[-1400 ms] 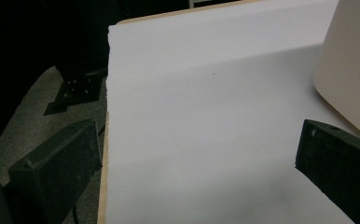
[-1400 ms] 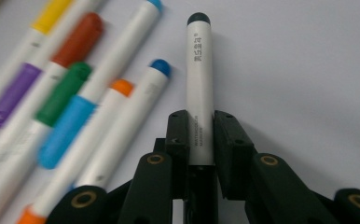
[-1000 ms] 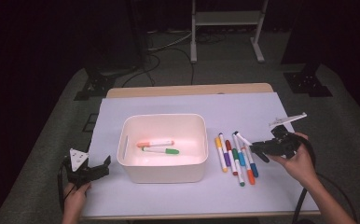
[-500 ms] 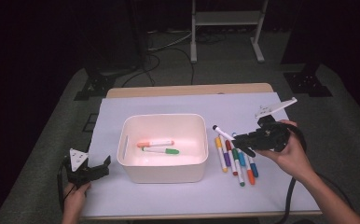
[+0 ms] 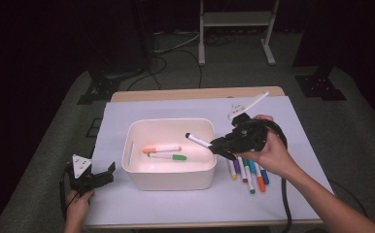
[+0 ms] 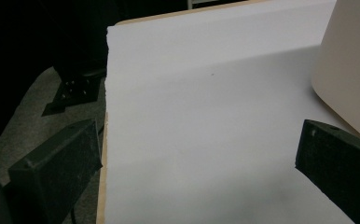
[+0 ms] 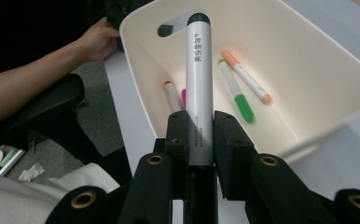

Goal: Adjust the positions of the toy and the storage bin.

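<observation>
A white bin (image 5: 170, 180) stands mid-table with an orange-capped marker (image 5: 162, 148) and a green-capped marker (image 5: 168, 157) lying inside. My right gripper (image 5: 223, 144) hovers at the bin's right rim, shut on a white marker with a black cap (image 5: 198, 141) that points over the bin. In the right gripper view this marker (image 7: 199, 79) sticks out from between the jaws (image 7: 200, 135), above the bin (image 7: 318, 56). My left gripper (image 5: 97, 177) rests open at the table's front left, its jaws (image 6: 197, 172) wide apart over bare white sheet.
Several coloured markers (image 5: 248, 174) lie in a row right of the bin, under my right hand. The bin's corner (image 6: 350, 56) stands close to the left gripper's right jaw. A metal stand (image 5: 234, 19) is beyond the table. Cables trail from both grippers.
My right gripper has carried the black-capped marker up and leftward from the marker row to the bin's right rim. The left gripper has stayed put.
</observation>
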Motion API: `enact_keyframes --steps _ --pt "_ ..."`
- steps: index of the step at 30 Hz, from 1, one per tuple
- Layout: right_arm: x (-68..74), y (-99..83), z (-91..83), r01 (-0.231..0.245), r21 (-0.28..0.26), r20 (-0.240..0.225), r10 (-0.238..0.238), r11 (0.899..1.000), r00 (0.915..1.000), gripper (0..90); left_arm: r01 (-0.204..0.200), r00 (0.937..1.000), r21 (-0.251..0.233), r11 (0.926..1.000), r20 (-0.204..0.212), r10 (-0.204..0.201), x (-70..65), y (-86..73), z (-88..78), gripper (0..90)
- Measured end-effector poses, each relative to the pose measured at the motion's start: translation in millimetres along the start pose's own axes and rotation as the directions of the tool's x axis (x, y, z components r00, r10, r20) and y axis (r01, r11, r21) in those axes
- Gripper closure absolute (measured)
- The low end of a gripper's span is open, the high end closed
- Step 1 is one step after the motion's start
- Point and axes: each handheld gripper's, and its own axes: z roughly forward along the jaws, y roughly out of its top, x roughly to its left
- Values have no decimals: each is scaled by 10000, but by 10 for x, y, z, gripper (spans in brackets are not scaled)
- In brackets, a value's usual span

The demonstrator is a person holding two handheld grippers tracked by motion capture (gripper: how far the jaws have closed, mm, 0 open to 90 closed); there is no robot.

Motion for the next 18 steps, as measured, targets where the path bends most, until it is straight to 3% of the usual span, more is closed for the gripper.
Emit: enact_keyframes --steps 8,18 --pt "130 292 369 724 394 -764 -692 9966 9947 759 -4 10000 -33 10000 7 4 -1 -1 2 0" --pt "177 495 787 1194 904 -1464 -1054 9887 9836 759 49 10000 -71 10000 38 -49 -1 -2 1 0"
